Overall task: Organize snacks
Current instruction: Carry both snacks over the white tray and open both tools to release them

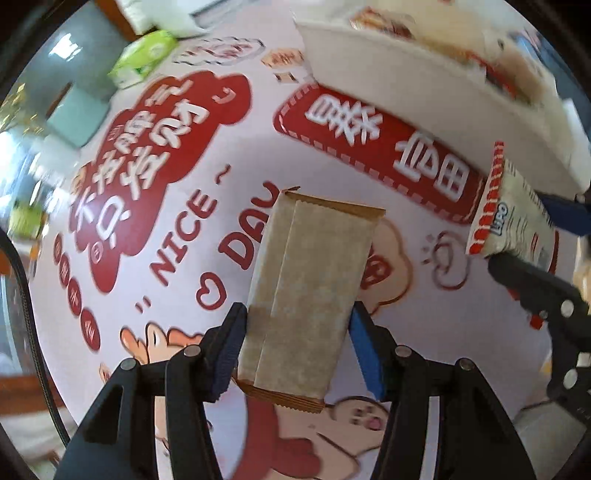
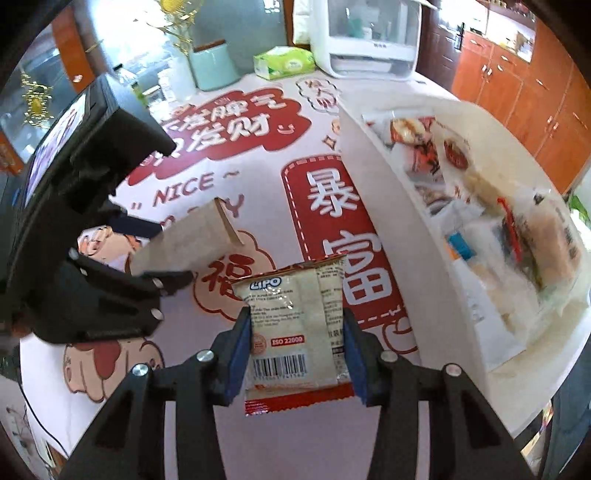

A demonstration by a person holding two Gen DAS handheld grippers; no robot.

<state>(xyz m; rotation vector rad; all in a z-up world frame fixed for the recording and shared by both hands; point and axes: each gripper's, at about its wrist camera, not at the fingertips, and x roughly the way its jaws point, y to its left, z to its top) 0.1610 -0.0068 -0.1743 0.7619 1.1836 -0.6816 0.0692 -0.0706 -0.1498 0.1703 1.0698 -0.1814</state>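
Note:
My left gripper is shut on a plain brown snack packet and holds it above the printed tablecloth. It also shows in the right wrist view, held by the left gripper. My right gripper is shut on a white Lipo snack packet with red edges and a barcode. In the left wrist view this packet and the right gripper are at the right. A white bin full of wrapped snacks stands to the right of both grippers.
The table wears a white cloth with red print. At its far end are a green tissue box, a pale teal container and a white appliance. Orange cabinets lie beyond the table on the right.

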